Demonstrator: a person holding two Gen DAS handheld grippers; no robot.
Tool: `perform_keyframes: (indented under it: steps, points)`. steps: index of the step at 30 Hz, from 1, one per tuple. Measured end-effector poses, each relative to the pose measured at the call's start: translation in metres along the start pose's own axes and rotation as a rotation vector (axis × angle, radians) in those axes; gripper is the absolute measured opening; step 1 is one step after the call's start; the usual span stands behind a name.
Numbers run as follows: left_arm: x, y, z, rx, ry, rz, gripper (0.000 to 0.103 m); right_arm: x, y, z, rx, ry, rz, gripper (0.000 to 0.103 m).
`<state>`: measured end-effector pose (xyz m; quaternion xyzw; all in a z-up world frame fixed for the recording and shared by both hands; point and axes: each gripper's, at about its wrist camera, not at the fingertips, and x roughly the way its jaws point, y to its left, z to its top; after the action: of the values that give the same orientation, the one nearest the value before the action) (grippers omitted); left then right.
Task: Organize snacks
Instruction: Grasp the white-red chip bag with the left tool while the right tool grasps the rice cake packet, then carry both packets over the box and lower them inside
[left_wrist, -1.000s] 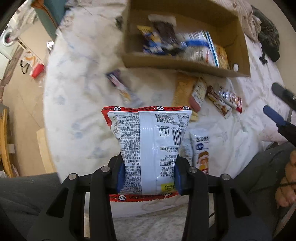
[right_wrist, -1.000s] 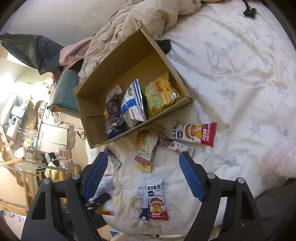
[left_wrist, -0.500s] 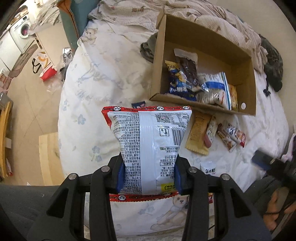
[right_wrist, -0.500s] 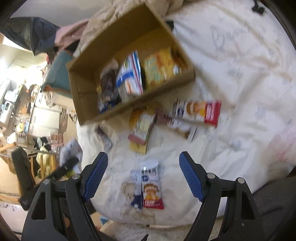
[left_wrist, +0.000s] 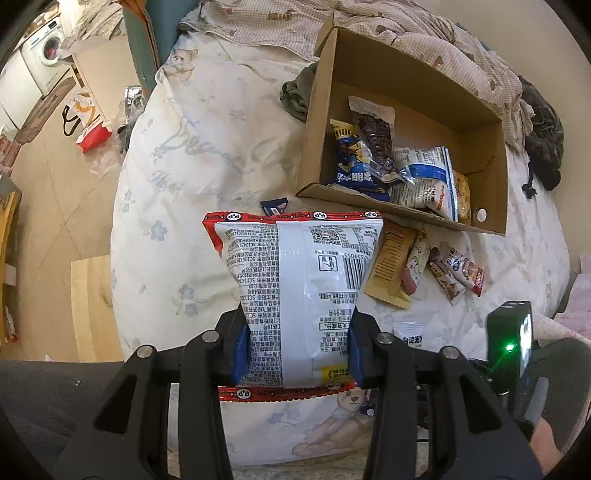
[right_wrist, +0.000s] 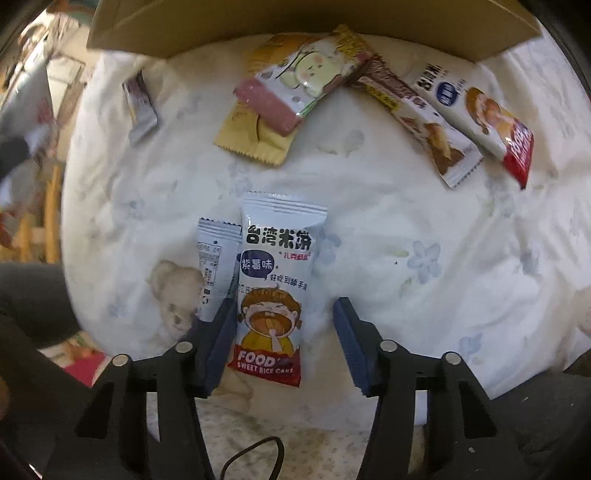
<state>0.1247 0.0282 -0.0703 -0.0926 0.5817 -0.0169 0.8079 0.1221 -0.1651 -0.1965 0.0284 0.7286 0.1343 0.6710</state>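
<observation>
The cardboard box (left_wrist: 406, 92) lies on the bed at about 1 o'clock in the left wrist view, open toward the camera. Inside it are several snacks, packed along the near wall: a blue and yellow packet (left_wrist: 349, 155) on the left, a dark brown bar in clear wrap (left_wrist: 373, 136) lying over it, a white and blue bag (left_wrist: 424, 177) next to them, and a yellow-orange packet (left_wrist: 463, 195) at the right end. The far half of the box floor is bare cardboard.

The left gripper (left_wrist: 297, 347) is clamped on a large white bag with red edges (left_wrist: 295, 280); the bag stands upright between the blue pads, its printed back side toward the camera.

The right gripper (right_wrist: 284, 339) is held low over the bedsheet (right_wrist: 406, 221) with its fingers apart. A rice cake packet (right_wrist: 275, 288) lies flat between them, close to the left finger and clear of the right one. A smaller white sachet (right_wrist: 214, 266) lies just beside it at 9 o'clock, partly under it.

Outside the box, near its front wall, at 12 o'clock in the right wrist view, lie a tan wrapper (right_wrist: 255, 129) with a pink and white packet (right_wrist: 299, 88) on top. At 2 o'clock are a brown and white bar (right_wrist: 417, 118) and a white packet with a red end (right_wrist: 476, 110). A small grey wrapper (right_wrist: 140, 107) lies alone at 10 o'clock.
</observation>
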Motion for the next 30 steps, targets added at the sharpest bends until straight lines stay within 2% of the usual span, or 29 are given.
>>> perform_keyframes:
  steps: [9,14,20,30]
  points:
    - [0.002,-0.008,-0.003,0.034,-0.002,0.018,0.038,-0.034,-0.008,-0.002,0.043,-0.138,0.067,0.034]
    - [0.004,-0.014,-0.005,0.075,-0.018,0.053,0.038,-0.046,-0.012,-0.002,0.037,-0.174,0.096,0.034]
    - [0.006,-0.011,-0.006,0.078,-0.028,0.083,0.038,-0.062,-0.01,-0.006,0.017,-0.222,0.135,0.034]
    - [0.007,-0.01,-0.005,0.081,-0.067,0.127,0.038,-0.123,-0.015,-0.016,-0.004,-0.46,0.218,0.034]
